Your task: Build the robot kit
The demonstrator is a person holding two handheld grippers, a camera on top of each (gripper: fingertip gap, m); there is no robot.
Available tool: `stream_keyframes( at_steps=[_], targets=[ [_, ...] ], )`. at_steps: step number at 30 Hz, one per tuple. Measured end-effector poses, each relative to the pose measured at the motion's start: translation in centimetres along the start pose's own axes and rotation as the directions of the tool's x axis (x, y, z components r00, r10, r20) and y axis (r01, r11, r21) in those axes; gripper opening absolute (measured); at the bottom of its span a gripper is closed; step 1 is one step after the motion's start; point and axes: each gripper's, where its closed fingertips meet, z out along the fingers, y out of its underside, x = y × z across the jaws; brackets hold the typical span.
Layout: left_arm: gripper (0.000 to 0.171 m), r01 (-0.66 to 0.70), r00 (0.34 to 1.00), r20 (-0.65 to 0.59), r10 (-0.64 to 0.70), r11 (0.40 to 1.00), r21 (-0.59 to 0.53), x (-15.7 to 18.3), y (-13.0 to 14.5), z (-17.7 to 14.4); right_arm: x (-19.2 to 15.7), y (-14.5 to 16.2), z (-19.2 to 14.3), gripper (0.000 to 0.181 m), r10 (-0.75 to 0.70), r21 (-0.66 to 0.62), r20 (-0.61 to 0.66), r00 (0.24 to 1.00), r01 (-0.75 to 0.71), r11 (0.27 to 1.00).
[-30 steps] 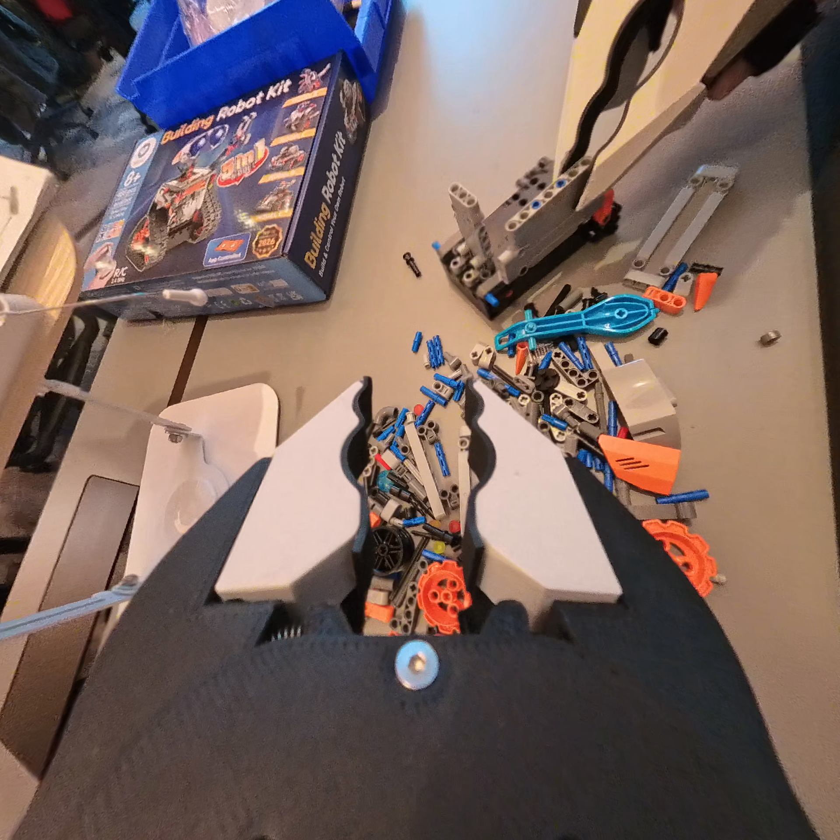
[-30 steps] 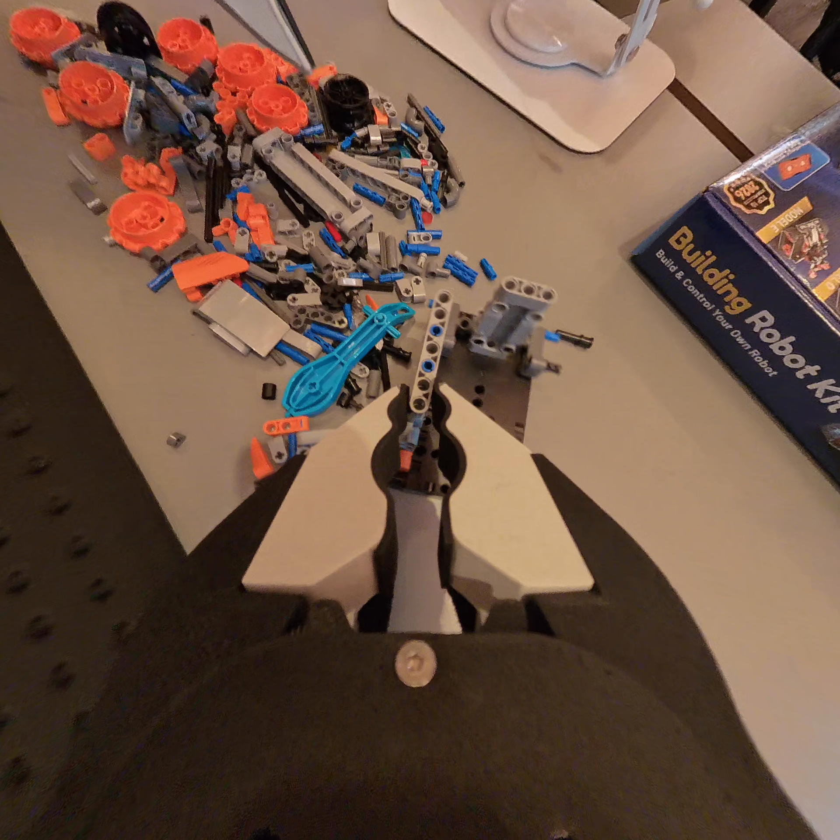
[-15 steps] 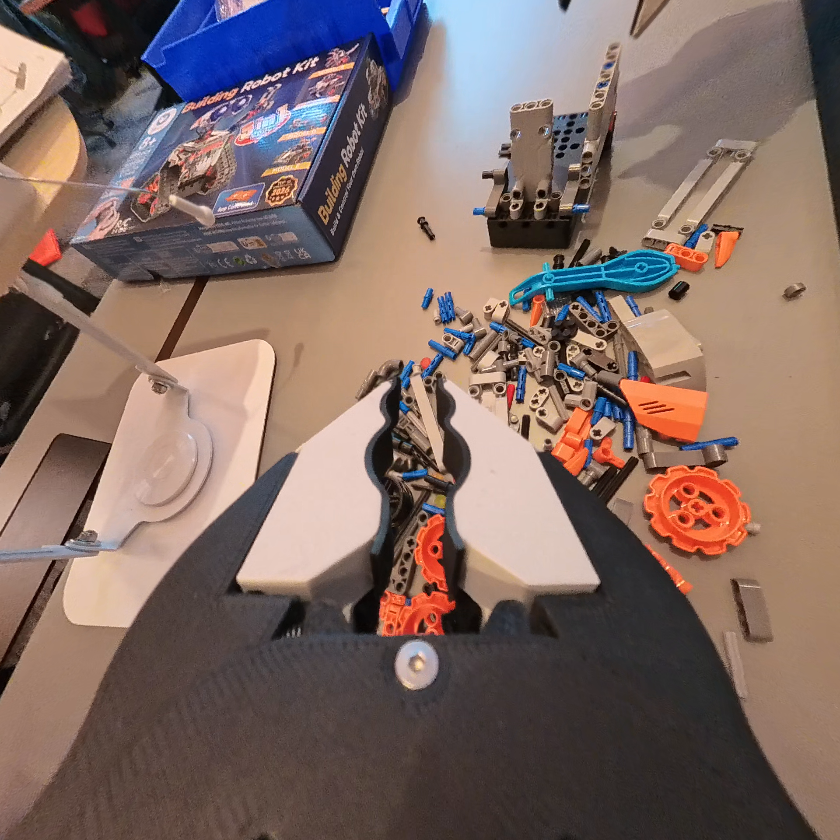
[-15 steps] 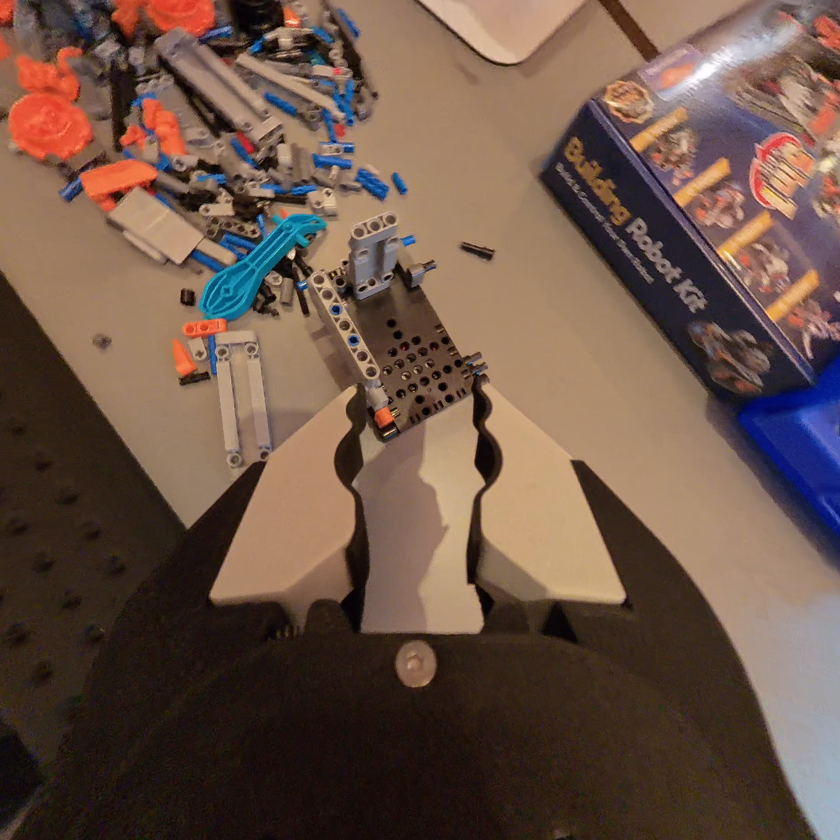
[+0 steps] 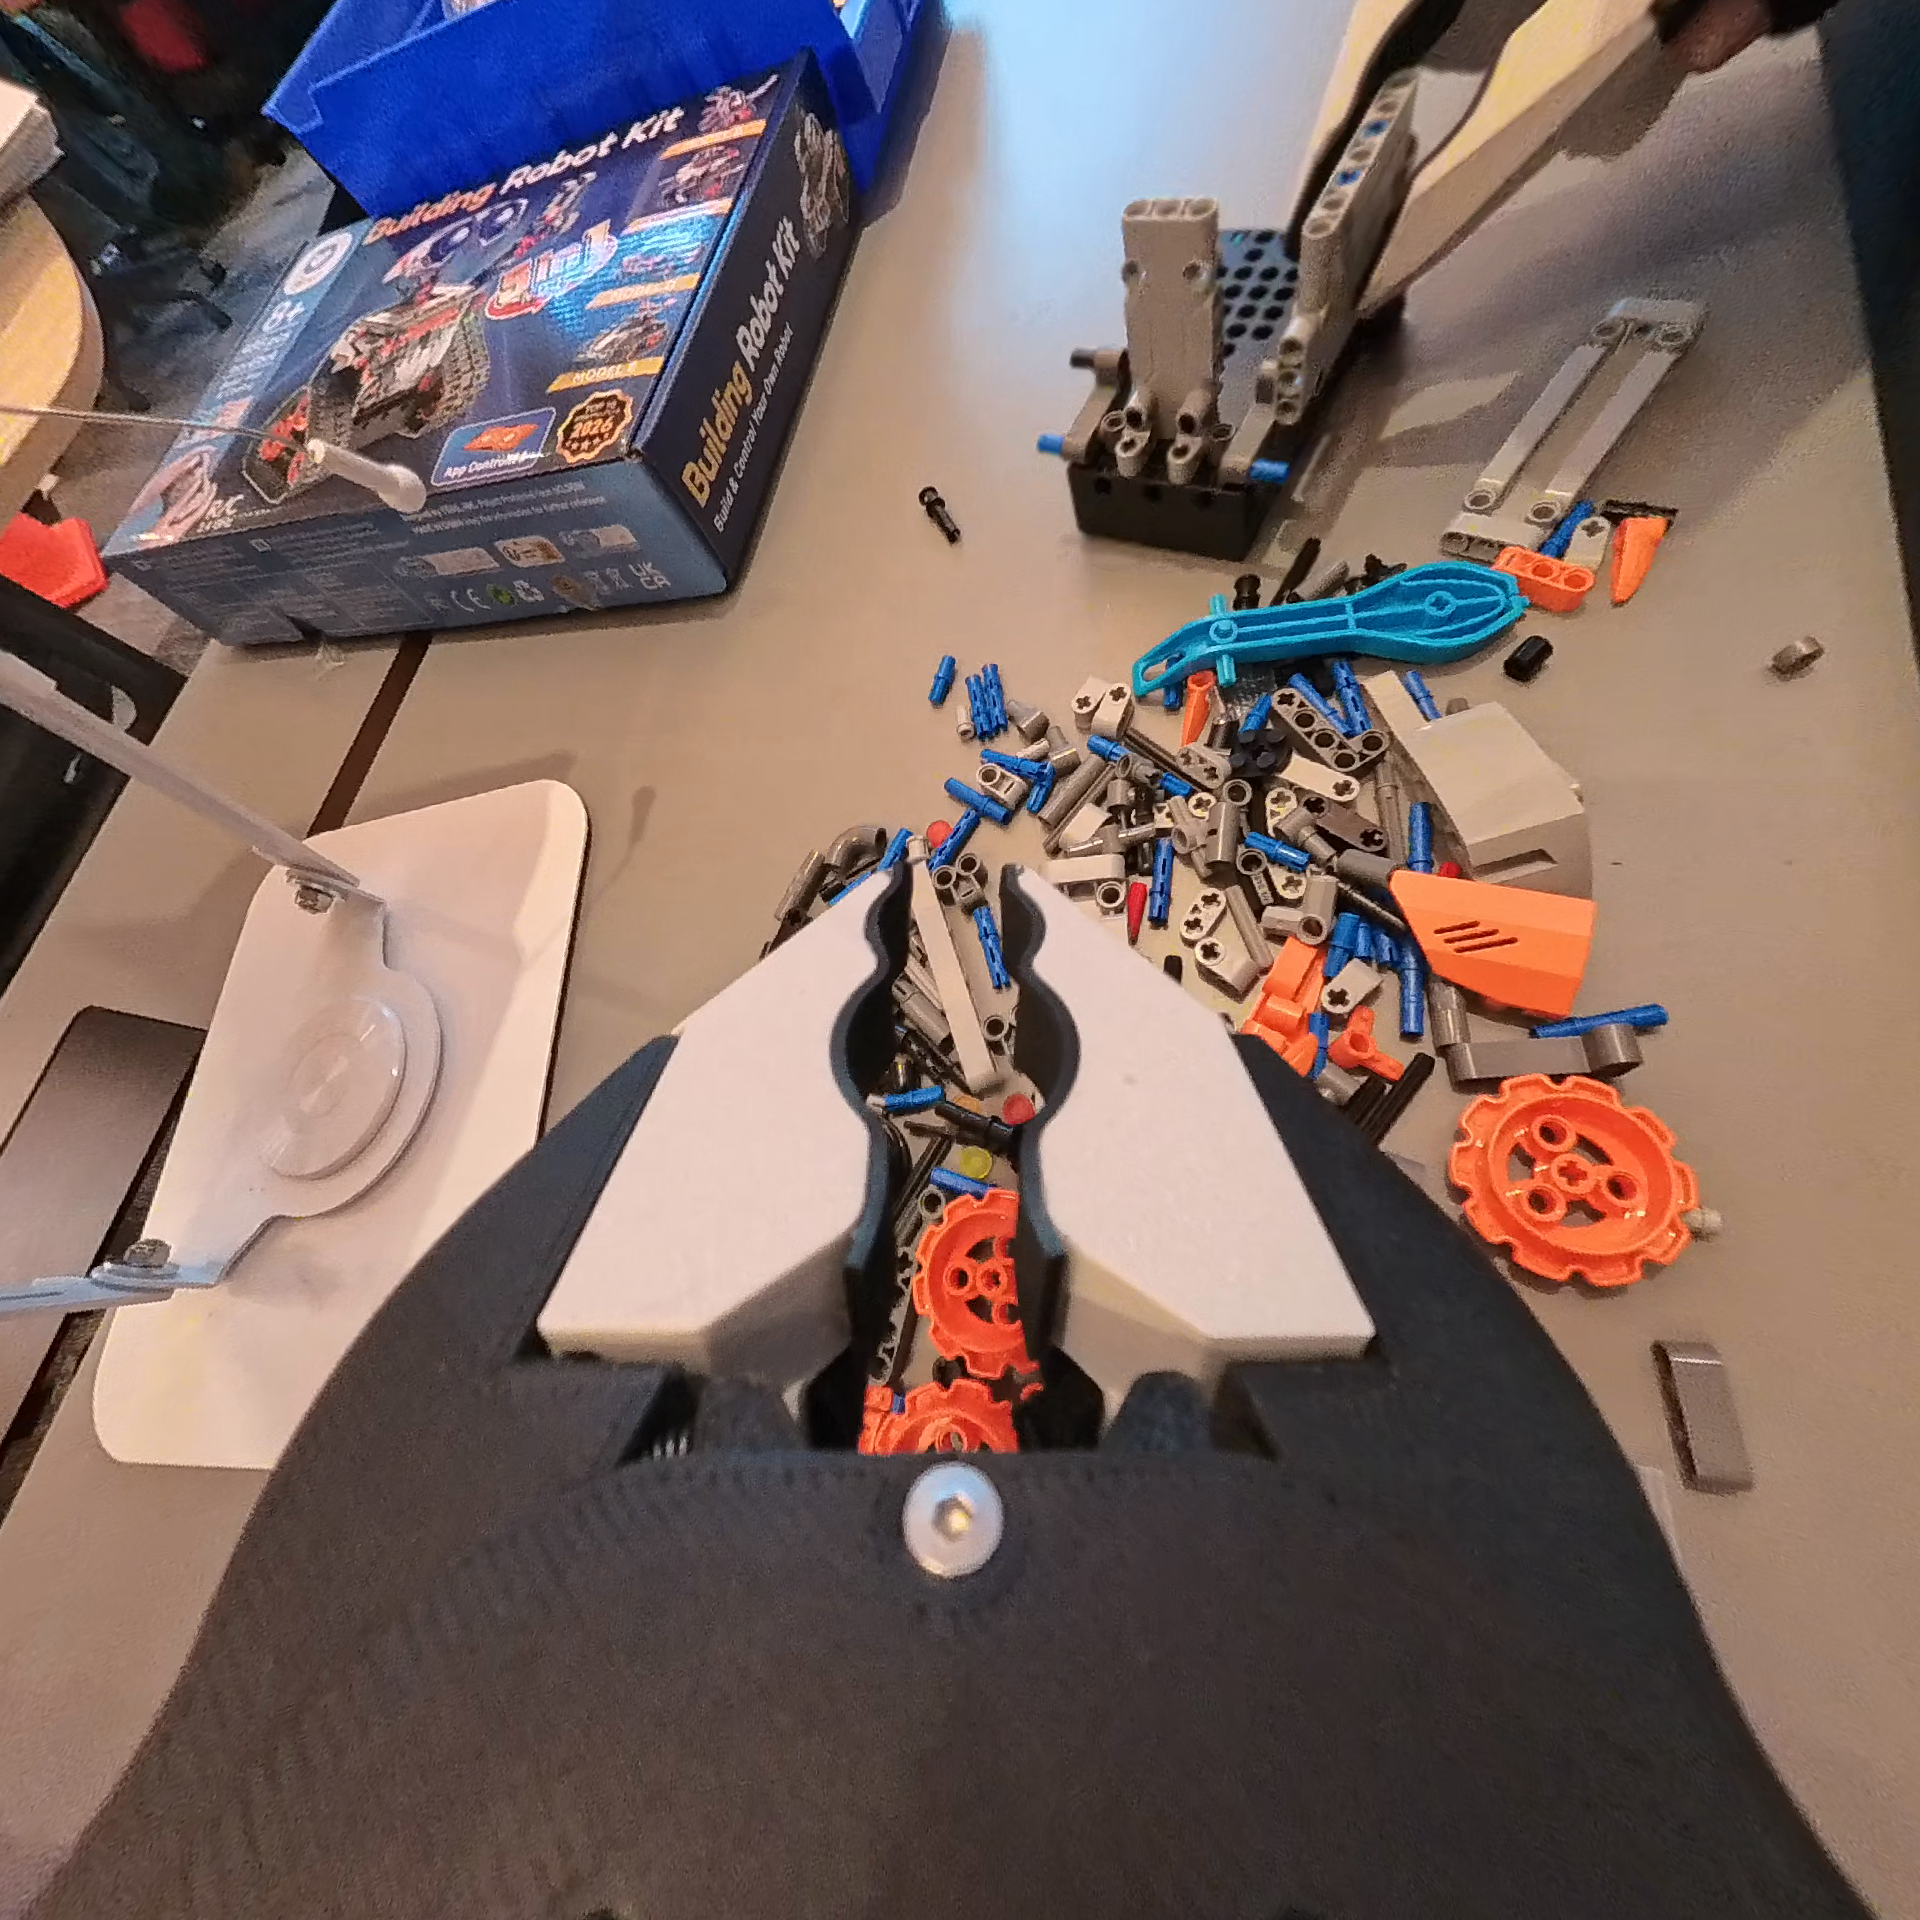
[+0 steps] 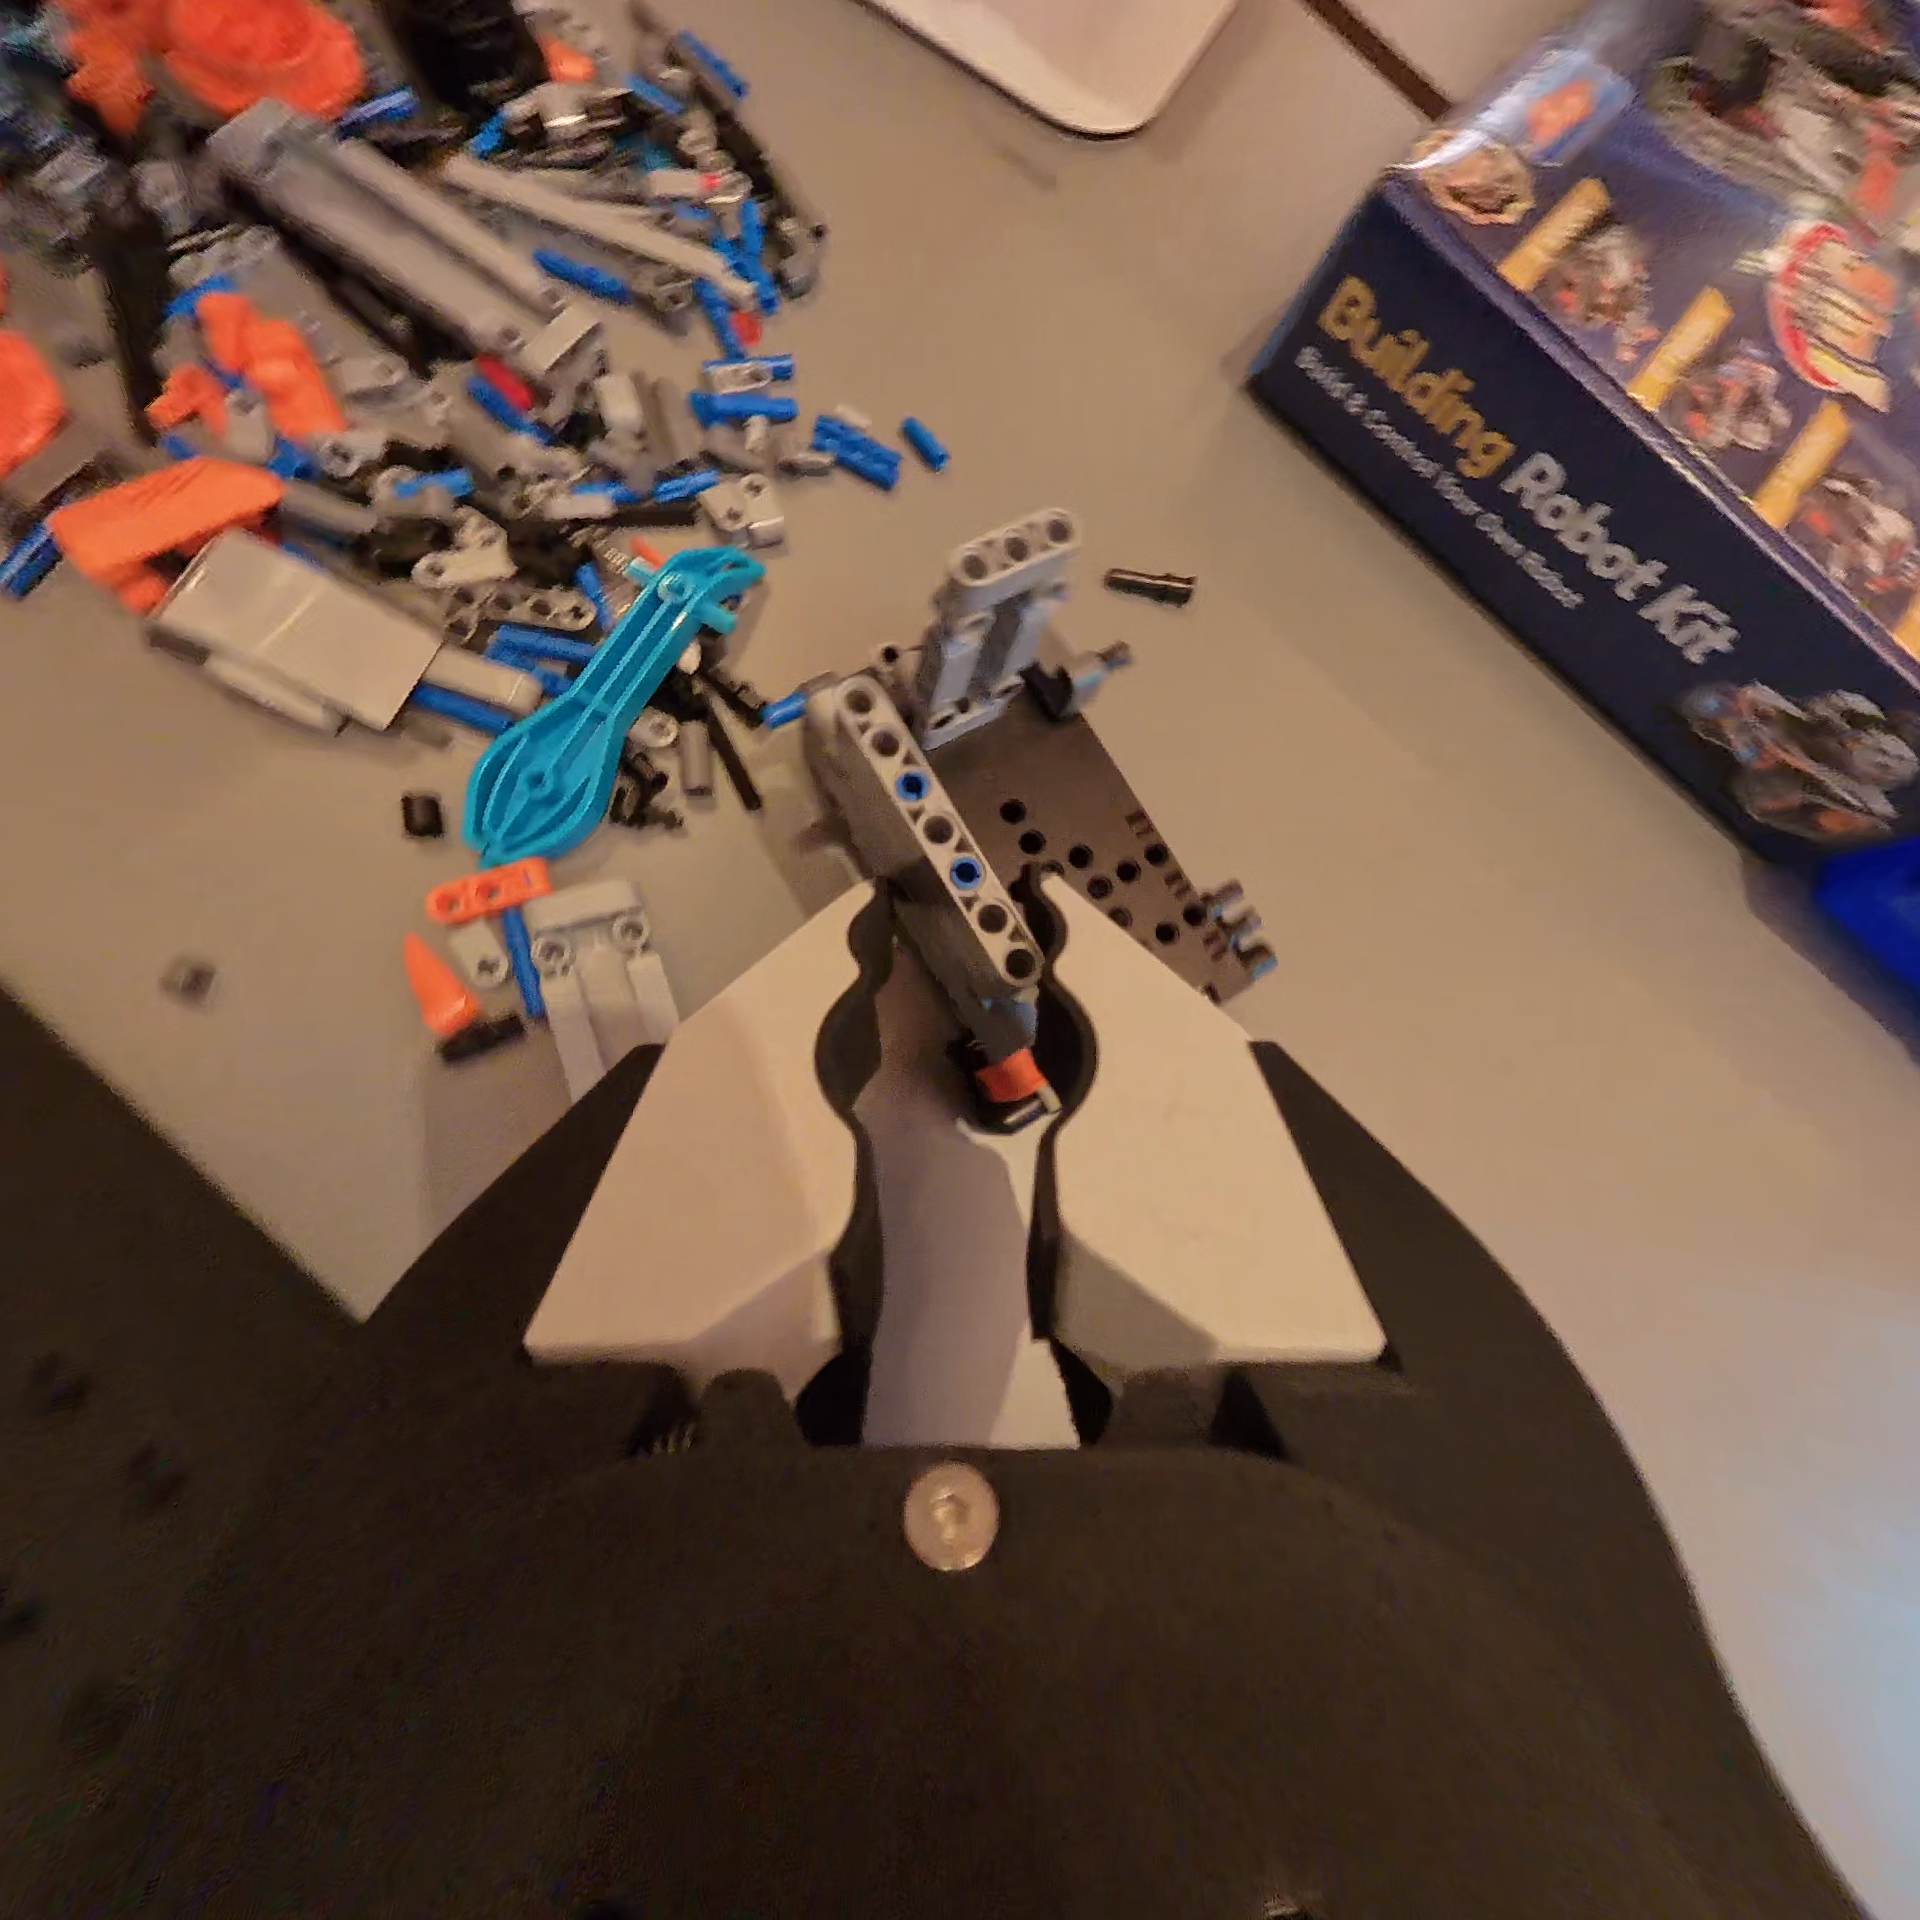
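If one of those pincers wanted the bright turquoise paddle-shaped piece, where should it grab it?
Probably the narrow handle of the turquoise tool, pinched across its width from above. It lies flat on the table. The handle is slim, while the wide blade end is broader and other loose parts crowd its forked tip.

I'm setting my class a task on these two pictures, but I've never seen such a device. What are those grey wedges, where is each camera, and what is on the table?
A person holds a two-finger gripper in each hand. Each carries a camera looking along its own grey fingers.

The left camera shows the left gripper, slightly open and empty, above a heap of small grey, blue and orange plastic building parts on the grey table. A dark blue cardboard kit box lies beyond.

The right camera shows the right gripper with its fingers either side of a grey holed beam. The beam stands on a black perforated plate. Whether the gripper is pinching the beam is unclear.
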Motion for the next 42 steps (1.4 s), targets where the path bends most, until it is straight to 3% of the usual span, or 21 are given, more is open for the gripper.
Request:
stream_keyframes(
  at_steps=[3, 5, 9, 14, 19, 22, 26, 32, 35, 38, 42],
  targets=[
    [0.013, -0.007, 1.000, -0.001, 0.007, 1.000, -0.006, -0.1, 0.1, 0.0, 0.8, 1.3, -0.9, 0.019, -0.118, -0.018, 0.080, 0.990, 0.120, 0.993],
    [0.013, -0.002, 1.000, -0.003, 0.002, 1.000, -0.004, -0.1, 0.1, 0.0, 2.5, 2.4, -1.6, 0.032, -0.117, -0.051, 0.075, 0.990, 0.121, 0.991],
    [0.014, 0.005, 1.000, -0.003, -0.005, 1.000, -0.010, -0.4, 0.4, 0.0, 5.0, 3.3, -4.1, 0.050, -0.004, -0.054, 0.022, 1.000, 0.005, 0.999],
    [0.014, 0.015, 1.000, -0.013, -0.016, 1.000, -0.022, -0.3, 0.8, 0.4, 5.7, 4.5, -5.8, 0.042, 0.162, -0.059, -0.078, 0.984, -0.167, 0.984],
    [0.015, 0.010, 1.000, -0.016, -0.010, 0.999, -0.036, -0.1, 1.0, 0.9, 1.8, 0.4, -5.1, 0.064, 0.196, 0.073, -0.056, 0.979, -0.192, 0.979],
    [0.015, 0.008, 1.000, -0.017, -0.009, 0.999, -0.039, 0.0, 1.1, 0.9, -0.3, -1.9, -3.7, 0.074, 0.158, 0.083, -0.061, 0.986, -0.153, 0.985],
    [0.015, 0.005, 1.000, -0.014, -0.006, 0.999, -0.033, 0.0, 0.9, 0.7, -0.7, -2.9, -1.2, 0.060, 0.055, 0.037, -0.153, 0.987, -0.050, 0.998],
    [0.014, -0.010, 1.000, -0.016, 0.009, 0.999, -0.038, 0.2, 1.0, 0.7, -0.8, -1.2, -1.3, 0.020, -0.089, -0.015, -0.099, 0.991, 0.088, 0.996],
    [0.015, -0.018, 1.000, -0.013, 0.017, 0.999, -0.044, 0.2, 1.0, 0.7, -0.2, 0.2, -2.7, 0.020, -0.159, -0.036, -0.058, 0.985, 0.157, 0.987],
    [0.014, -0.017, 1.000, -0.013, 0.016, 0.999, -0.042, 0.2, 1.0, 0.7, 1.9, 1.7, -4.6, 0.030, -0.164, -0.060, -0.099, 0.982, 0.158, 0.986],
    [0.014, -0.013, 1.000, -0.015, 0.012, 0.999, -0.046, 0.3, 1.1, 1.0, 3.8, 2.5, -6.9, 0.054, 0.105, -0.043, -0.219, 0.970, -0.117, 0.992]
  ],
)
